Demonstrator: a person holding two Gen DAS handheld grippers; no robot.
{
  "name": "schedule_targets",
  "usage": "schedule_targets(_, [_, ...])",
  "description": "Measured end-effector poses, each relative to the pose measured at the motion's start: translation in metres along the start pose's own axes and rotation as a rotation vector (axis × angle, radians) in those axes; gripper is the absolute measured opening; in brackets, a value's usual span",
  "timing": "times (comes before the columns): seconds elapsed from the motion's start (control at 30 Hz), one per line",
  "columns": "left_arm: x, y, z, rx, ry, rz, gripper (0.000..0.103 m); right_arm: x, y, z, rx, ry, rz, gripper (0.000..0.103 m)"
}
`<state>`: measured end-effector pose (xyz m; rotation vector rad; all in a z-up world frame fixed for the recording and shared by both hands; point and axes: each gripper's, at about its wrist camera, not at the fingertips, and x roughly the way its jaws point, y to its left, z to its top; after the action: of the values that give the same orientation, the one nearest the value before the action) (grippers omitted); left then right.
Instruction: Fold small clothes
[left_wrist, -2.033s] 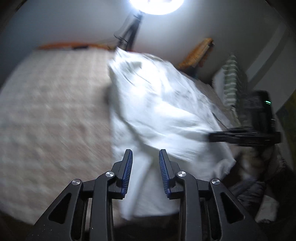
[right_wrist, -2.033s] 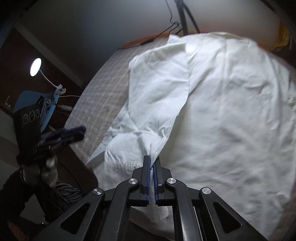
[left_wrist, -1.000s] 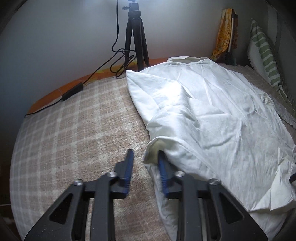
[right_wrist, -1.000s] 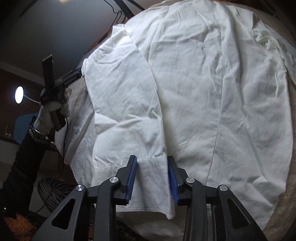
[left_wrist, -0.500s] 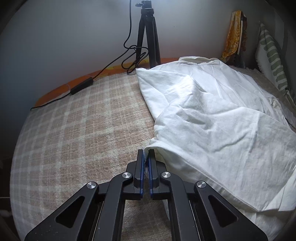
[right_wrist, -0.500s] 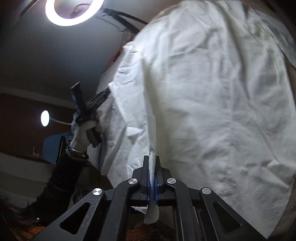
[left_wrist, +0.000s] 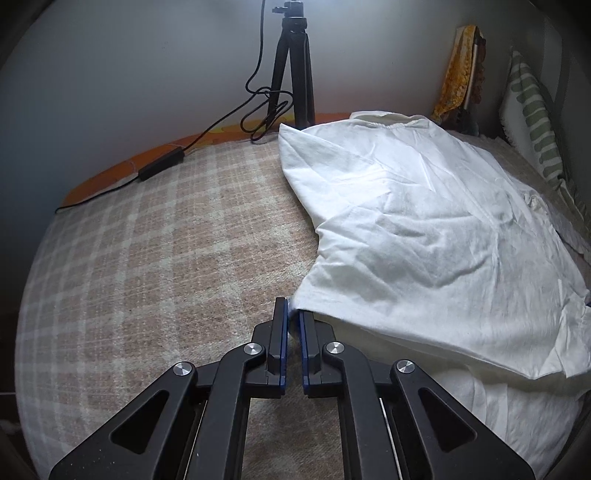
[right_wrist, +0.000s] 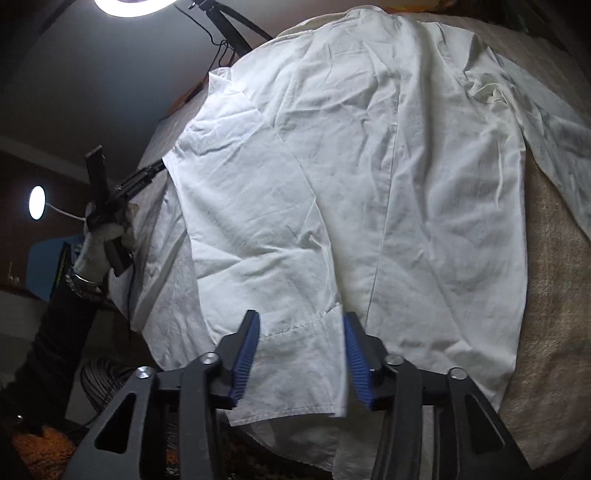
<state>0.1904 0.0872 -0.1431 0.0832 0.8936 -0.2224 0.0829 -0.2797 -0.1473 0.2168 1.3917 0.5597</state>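
a: left wrist view. the white cotton long-sleeved shirt (left_wrist: 424, 229) lies spread on the beige and brown checked blanket (left_wrist: 155, 258), collar toward the grey wall. the left gripper (left_wrist: 292, 314) has its blue-padded jaws pressed together on the near folded edge of the shirt, low over the blanket.

b: right wrist view, same garment. the shirt lies with one sleeve folded across its body, cuff toward the camera. the right gripper (right_wrist: 301, 332) has its jaws spread, having just been opening; the cuff lies between them, and the pads (right_wrist: 243, 354) stand clear of the cloth.

a: items seen only on my side: a black tripod (left_wrist: 293, 70) against the wall, a black cable with a power brick (left_wrist: 162, 166) along the orange edge of the bed, a green-striped white pillow (left_wrist: 535, 122) at far right.

b: only on my side: a white-gloved hand (right_wrist: 105, 236) on a dark sleeve gripping the other tool's handle at the shirt's left edge, a bright ring light (right_wrist: 136, 5) overhead, a small round lamp (right_wrist: 37, 202) in the dark at left. the shirt's other sleeve trails off at upper right.
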Motion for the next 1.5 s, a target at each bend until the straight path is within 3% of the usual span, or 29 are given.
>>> schedule_targets(0.07, [-0.001,0.002,0.0,-0.013,0.004,-0.005,0.007,0.007,-0.005,-0.004,0.016,0.022,-0.03,0.057])
schedule_targets(0.17, [-0.005,0.01,-0.001,-0.05,0.016,-0.021,0.008,0.009,-0.024,-0.015,0.087,0.014,0.022,0.057])
schedule_targets(0.37, [-0.031,0.021,-0.01,-0.077,-0.004,-0.021,0.008,0.003,-0.031,-0.034,0.108,-0.022,0.07,0.054])
schedule_targets(0.5, [-0.058,0.021,-0.016,-0.098,-0.04,-0.017,0.008,0.012,-0.019,-0.034,0.084,-0.004,0.072,0.038])
schedule_targets(0.67, [-0.091,0.002,-0.026,-0.082,-0.08,-0.042,0.008,-0.01,0.015,-0.048,-0.015,-0.095,-0.104,0.039])
schedule_targets(0.83, [-0.103,-0.017,-0.033,-0.127,-0.091,-0.112,0.008,-0.021,0.051,-0.075,-0.081,-0.145,-0.098,0.039])
schedule_targets(1.0, [-0.113,-0.034,-0.039,-0.193,-0.109,-0.179,0.008,0.001,0.08,-0.088,-0.155,-0.152,-0.194,0.039])
schedule_targets(1.07, [-0.118,-0.041,-0.042,-0.194,-0.117,-0.188,0.008,0.012,0.086,-0.091,-0.167,-0.14,-0.257,0.036])
schedule_targets(1.17, [-0.124,-0.045,-0.047,-0.19,-0.125,-0.188,0.008,0.025,0.093,-0.093,-0.246,-0.141,-0.445,0.032])
schedule_targets(1.3, [-0.128,-0.04,-0.054,-0.221,-0.132,-0.186,0.008,0.022,0.103,-0.087,-0.314,-0.127,-0.533,0.005])
schedule_targets(1.5, [-0.132,-0.032,-0.062,-0.243,-0.136,-0.178,0.008,-0.007,0.147,-0.088,-0.599,-0.176,-0.724,0.001])
